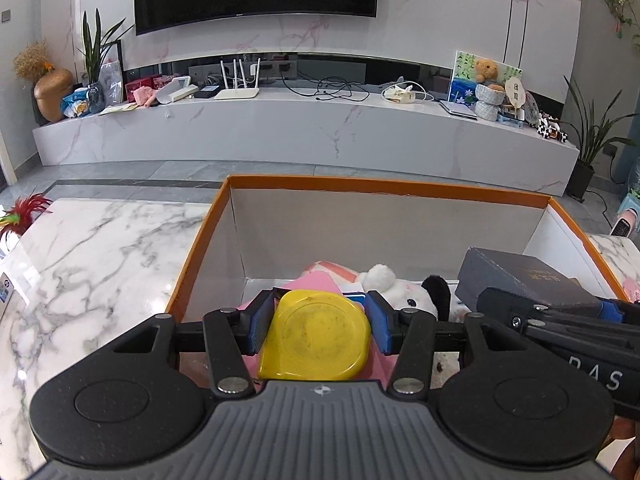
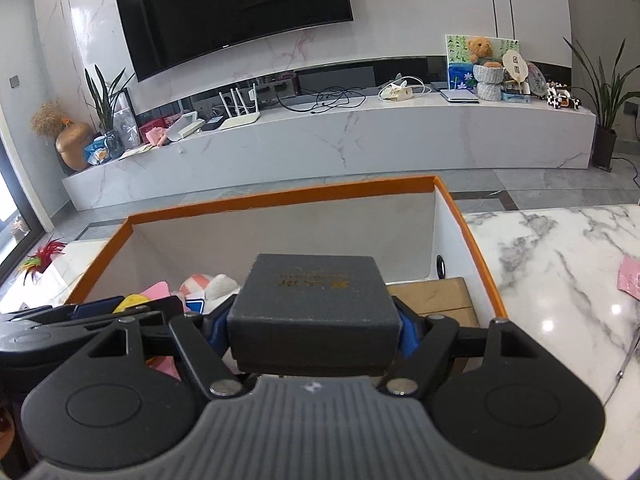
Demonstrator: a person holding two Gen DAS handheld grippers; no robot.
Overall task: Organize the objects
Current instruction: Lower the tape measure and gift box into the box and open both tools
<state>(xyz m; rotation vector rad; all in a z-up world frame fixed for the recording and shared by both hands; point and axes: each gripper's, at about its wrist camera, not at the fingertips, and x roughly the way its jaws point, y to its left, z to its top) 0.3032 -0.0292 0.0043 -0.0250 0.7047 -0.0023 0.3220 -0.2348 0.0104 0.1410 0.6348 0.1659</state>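
While your left tongs (image 1: 318, 322) grip the yellow tape measure (image 1: 316, 336) flat between their pads, it hangs over the near left part of the orange-rimmed box (image 1: 384, 186), above the pink paper (image 1: 316, 280) and plush toy (image 1: 394, 286), so the drop is straight down.

In the right view, your right tongs (image 2: 314, 330) clamp the dark gift box (image 2: 314, 312) across its width, over the box's (image 2: 280, 196) near right part, beside the cardboard carton (image 2: 434, 294).
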